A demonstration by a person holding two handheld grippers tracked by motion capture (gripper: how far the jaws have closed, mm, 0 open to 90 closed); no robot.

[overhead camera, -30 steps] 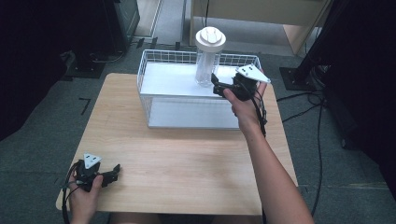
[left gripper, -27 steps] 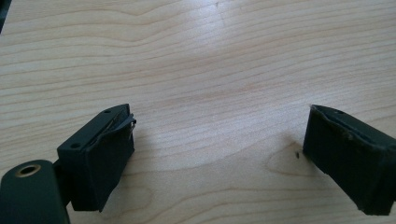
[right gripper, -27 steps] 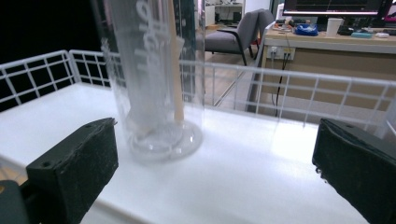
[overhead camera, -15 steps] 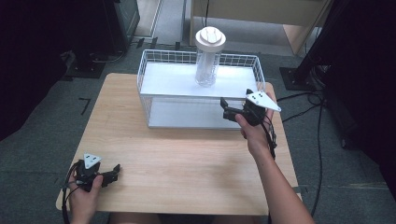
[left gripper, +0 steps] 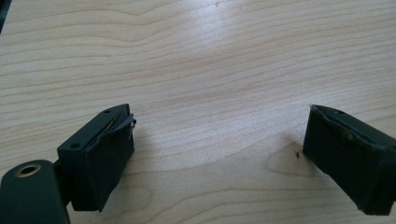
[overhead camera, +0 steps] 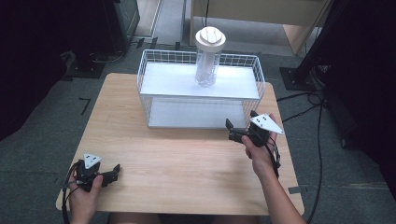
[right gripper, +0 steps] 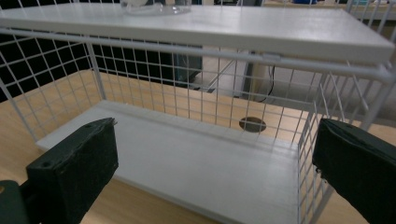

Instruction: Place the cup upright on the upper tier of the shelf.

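The left gripper (overhead camera: 105,173) rests at the near left corner of the wooden table (overhead camera: 177,158), its jaws wide apart over bare wood, holding nothing; it sits well apart from the work and can stay out of it. Moving right, the white wire rack (overhead camera: 201,95) stands at the far middle of the table, with two flat white shelves; on the upper shelf (overhead camera: 168,84) a clear jar with a white lid (overhead camera: 208,58) stands upright, right of the shelf's centre and toward the back; the lower shelf (right gripper: 196,158) is bare. What the jar holds, if anything, is too hard to tell. Further right, the right gripper (overhead camera: 238,133) hovers just in front of the rack's near right corner, jaws spread and empty, aimed at the lower shelf opening.

The jar looks set down, so the step in hand seems to be drawing the right gripper clear; done well, that means coming straight back toward the person, level, jaws kept open, keeping off the wire front so the rack does not shake and tip the tall jar.
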